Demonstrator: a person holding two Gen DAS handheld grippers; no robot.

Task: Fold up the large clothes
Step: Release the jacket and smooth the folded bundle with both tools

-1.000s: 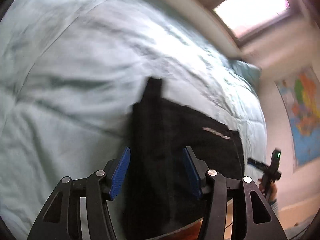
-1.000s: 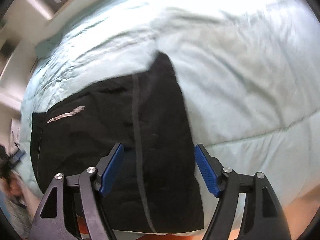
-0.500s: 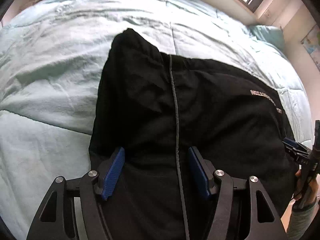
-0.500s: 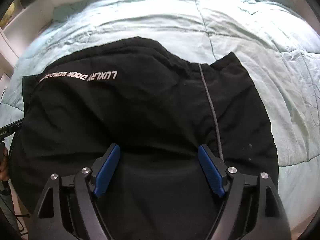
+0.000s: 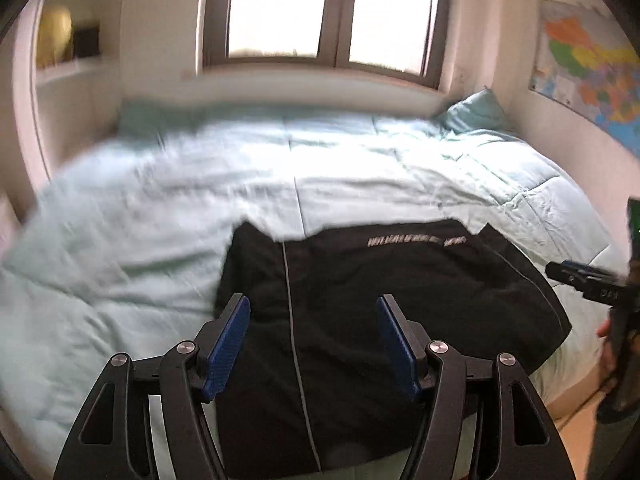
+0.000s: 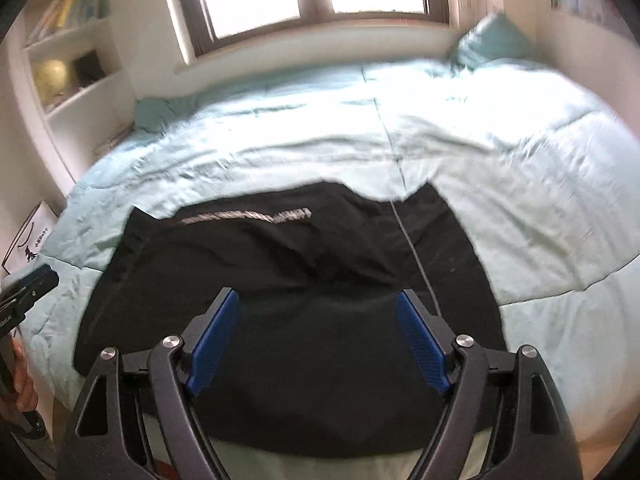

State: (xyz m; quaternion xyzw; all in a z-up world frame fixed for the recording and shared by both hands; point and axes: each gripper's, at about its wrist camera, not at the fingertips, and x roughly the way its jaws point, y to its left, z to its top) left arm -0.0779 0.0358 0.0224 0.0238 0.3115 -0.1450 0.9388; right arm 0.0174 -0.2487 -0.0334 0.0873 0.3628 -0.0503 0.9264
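A black garment [image 5: 360,292] with a thin grey stripe and white lettering lies folded flat on the near part of a bed; it also shows in the right wrist view [image 6: 288,280]. My left gripper [image 5: 314,344] is open and empty, raised above the garment's near left part. My right gripper [image 6: 318,340] is open and empty, raised above the garment's near middle. The right gripper's body shows at the right edge of the left wrist view [image 5: 592,284], and the left gripper's body at the left edge of the right wrist view [image 6: 28,284].
The bed is covered by a pale teal quilt [image 5: 160,216] with a teal pillow [image 5: 472,114] at the far right corner. A window [image 5: 316,12] is behind the bed, shelves [image 6: 68,68] on the left wall, a map [image 5: 588,72] on the right wall.
Both grippers have pulled back and tilted up from close over the garment, so the whole bed and window now show. The garment lies still on the quilt.
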